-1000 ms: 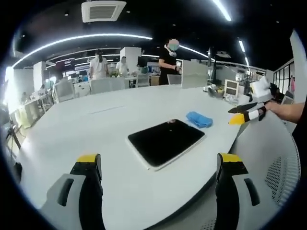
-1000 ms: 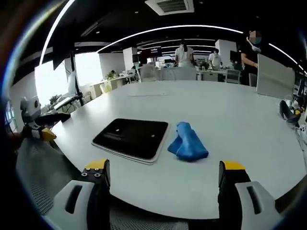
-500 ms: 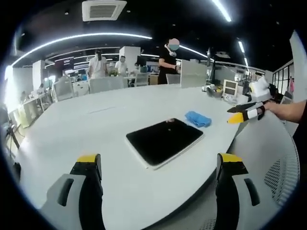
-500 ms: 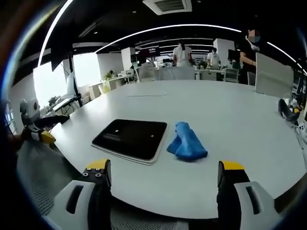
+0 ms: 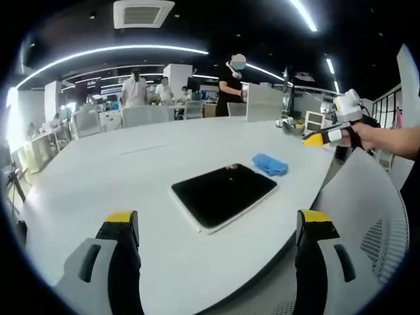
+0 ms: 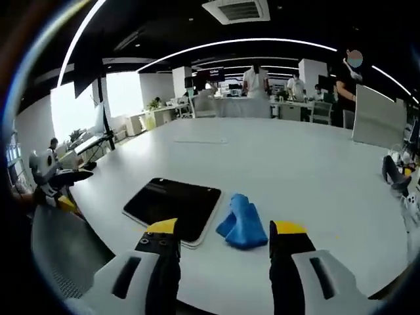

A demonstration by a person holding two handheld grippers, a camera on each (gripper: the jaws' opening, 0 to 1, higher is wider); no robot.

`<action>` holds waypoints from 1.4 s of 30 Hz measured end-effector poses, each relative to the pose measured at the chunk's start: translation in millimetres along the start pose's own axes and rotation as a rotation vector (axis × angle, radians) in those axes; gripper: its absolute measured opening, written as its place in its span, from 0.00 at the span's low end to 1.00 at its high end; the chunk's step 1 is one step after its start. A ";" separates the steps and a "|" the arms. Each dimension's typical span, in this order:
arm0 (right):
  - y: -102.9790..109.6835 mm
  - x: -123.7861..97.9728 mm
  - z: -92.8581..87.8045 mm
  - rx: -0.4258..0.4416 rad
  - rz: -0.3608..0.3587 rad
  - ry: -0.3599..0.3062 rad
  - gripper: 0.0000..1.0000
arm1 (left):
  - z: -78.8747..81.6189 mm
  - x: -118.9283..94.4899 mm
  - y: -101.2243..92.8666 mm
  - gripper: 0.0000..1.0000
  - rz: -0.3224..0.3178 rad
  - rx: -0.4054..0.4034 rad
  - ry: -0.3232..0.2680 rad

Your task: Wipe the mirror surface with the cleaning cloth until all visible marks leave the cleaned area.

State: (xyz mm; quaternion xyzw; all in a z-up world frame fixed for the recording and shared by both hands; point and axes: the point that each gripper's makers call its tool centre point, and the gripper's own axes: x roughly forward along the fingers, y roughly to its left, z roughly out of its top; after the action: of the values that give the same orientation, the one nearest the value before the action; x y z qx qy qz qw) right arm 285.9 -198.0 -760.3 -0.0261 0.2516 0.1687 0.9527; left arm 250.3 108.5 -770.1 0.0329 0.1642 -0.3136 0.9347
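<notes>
A big white table (image 5: 98, 177) fills the room's middle. On it lies the mirror (image 5: 224, 194), a flat dark slab with a pale rim and round corners. The blue cloth (image 5: 270, 164) sits crumpled just beside one short end of the mirror, near it but not on it.

In the left gripper view, the left gripper (image 5: 218, 226) has its two yellow-tipped jaws spread wide with nothing between them. It hangs over the near edge of the table, well apart from the mirror. At the right of this view the right gripper (image 5: 323, 136) shows, held in a hand (image 5: 367, 136) over the far rim of the table.

In the right gripper view, the right gripper (image 6: 224, 230) has its jaws closer together, a narrow gap, and they hold nothing. The cloth (image 6: 243, 222) shows in the gap, farther off on the table. The mirror (image 6: 173, 203) lies to the left of the cloth. The left gripper (image 6: 52, 180) peeks in at the left edge.

People (image 5: 231, 86) stand far back by desks, and chairs (image 5: 144, 116) line the far side of the table. Long lights (image 5: 111, 51) curve across the dark ceiling.
</notes>
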 end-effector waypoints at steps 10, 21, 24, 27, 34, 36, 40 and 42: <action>3.3 36.0 -9.1 0.007 0.064 0.095 0.25 | -3.5 0.7 0.4 0.97 -0.001 -0.017 0.017; -12.3 74.8 -24.4 -0.114 0.069 0.232 0.26 | -3.1 1.0 -0.3 0.97 -0.005 -0.019 0.015; -13.5 83.3 -27.0 -0.146 0.075 0.259 0.24 | -4.1 1.0 -1.2 0.97 -0.008 -0.018 0.019; -14.5 92.9 -29.2 -0.178 0.078 0.281 0.22 | -4.3 1.1 -1.0 0.97 -0.007 -0.018 0.020; -31.2 116.2 -45.3 -0.195 0.073 0.349 0.20 | -3.2 1.0 0.3 0.98 -0.001 -0.013 0.014; -33.5 118.5 -50.9 -0.192 0.073 0.371 0.20 | -1.7 1.1 -1.3 0.98 -0.010 -0.011 0.007; -36.9 120.7 -56.1 -0.183 0.065 0.385 0.19 | -2.5 1.3 -3.0 0.98 -0.019 -0.009 0.013; -37.6 121.7 -56.3 -0.185 0.063 0.384 0.18 | -2.8 1.4 -3.7 0.97 -0.024 -0.009 0.015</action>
State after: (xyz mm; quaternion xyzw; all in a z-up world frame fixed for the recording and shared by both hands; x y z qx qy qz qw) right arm 371.3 -203.5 -870.2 -0.1371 0.4124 0.2128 0.8751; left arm 248.3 105.2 -773.0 0.0293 0.1731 -0.3237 0.9297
